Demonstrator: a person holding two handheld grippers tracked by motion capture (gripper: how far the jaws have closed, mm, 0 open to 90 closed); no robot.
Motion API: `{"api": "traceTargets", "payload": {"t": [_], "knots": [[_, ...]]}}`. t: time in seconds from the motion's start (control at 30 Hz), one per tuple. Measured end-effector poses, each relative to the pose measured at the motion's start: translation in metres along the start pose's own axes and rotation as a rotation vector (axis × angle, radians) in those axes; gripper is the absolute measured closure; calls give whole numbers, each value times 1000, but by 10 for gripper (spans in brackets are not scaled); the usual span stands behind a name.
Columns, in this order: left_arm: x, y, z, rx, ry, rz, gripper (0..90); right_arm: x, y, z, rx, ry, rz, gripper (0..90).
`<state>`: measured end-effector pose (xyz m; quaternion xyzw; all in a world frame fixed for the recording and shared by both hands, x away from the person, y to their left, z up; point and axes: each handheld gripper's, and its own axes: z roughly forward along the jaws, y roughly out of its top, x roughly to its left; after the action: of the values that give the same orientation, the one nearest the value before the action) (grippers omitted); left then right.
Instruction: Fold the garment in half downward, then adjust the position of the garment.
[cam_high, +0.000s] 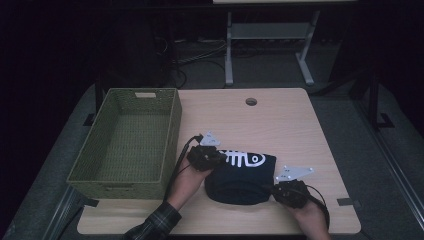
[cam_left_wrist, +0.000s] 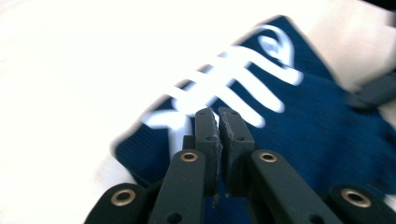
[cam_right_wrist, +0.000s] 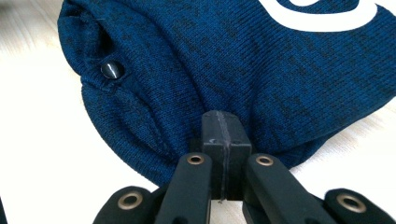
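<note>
A folded navy knit garment (cam_high: 242, 175) with a white fishbone print lies on the wooden table (cam_high: 285, 120), near its front edge. My left gripper (cam_high: 220, 159) is at the garment's left side. In the left gripper view its jaws (cam_left_wrist: 218, 114) stand shut, a hair apart at the tips, above the printed cloth (cam_left_wrist: 317, 130); I see no cloth between them. My right gripper (cam_high: 274, 190) is at the garment's front right corner. In the right gripper view its jaws (cam_right_wrist: 223, 116) are shut flush, tips against the garment's folded edge (cam_right_wrist: 233, 60), beside a dark button (cam_right_wrist: 112, 70).
An empty green woven basket (cam_high: 172, 135) stands on the table's left side, close to my left hand. A round cable hole (cam_high: 251, 101) sits near the table's far edge. Behind the table are the legs of another desk (cam_high: 229, 50) and cables on the floor.
</note>
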<state>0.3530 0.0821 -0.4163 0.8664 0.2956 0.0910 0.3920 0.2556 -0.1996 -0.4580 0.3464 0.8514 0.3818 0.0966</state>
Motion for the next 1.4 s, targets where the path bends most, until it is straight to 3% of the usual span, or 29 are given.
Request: {"api": "traceTargets", "payload": {"t": [0.1, 0.13, 0.3, 0.4, 0.57, 0.67, 0.77, 0.93, 1.1, 1.23, 1.37, 1.4], "knots": [[10, 2, 13, 29, 22, -3, 888, 0, 0, 1, 1, 0, -4, 900], [17, 1, 25, 59, 20, -3, 897, 0, 0, 1, 2, -1, -6, 900], [23, -3, 43, 110, 20, -16, 900, 3, -1, 3, 6, -2, -7, 900], [26, -5, 53, 118, 11, -25, 900, 5, -1, 4, 8, -2, -8, 900], [28, -2, 56, 117, -2, -29, 900, 10, -2, 5, 3, 11, -10, 900], [27, -1, 51, 85, -12, -46, 900, 13, -1, 6, 5, 17, -13, 900], [26, 0, 39, 51, -40, -36, 899, 14, 0, 5, -1, 21, -19, 900], [13, -1, 12, -1, -79, -22, 900, 10, 6, -5, -61, 20, -14, 900], [-6, -12, -7, -11, -111, 11, 899, 5, 15, -14, -109, 3, -13, 900], [-25, -21, -24, -16, -121, 37, 899, -8, 26, -14, -123, -52, -27, 900], [-35, -31, -25, 39, -98, 78, 899, -26, 34, -9, -129, -81, 5, 900], [-35, -34, -23, 48, -106, 73, 899, -31, 35, -7, -129, -92, 8, 900]]}}
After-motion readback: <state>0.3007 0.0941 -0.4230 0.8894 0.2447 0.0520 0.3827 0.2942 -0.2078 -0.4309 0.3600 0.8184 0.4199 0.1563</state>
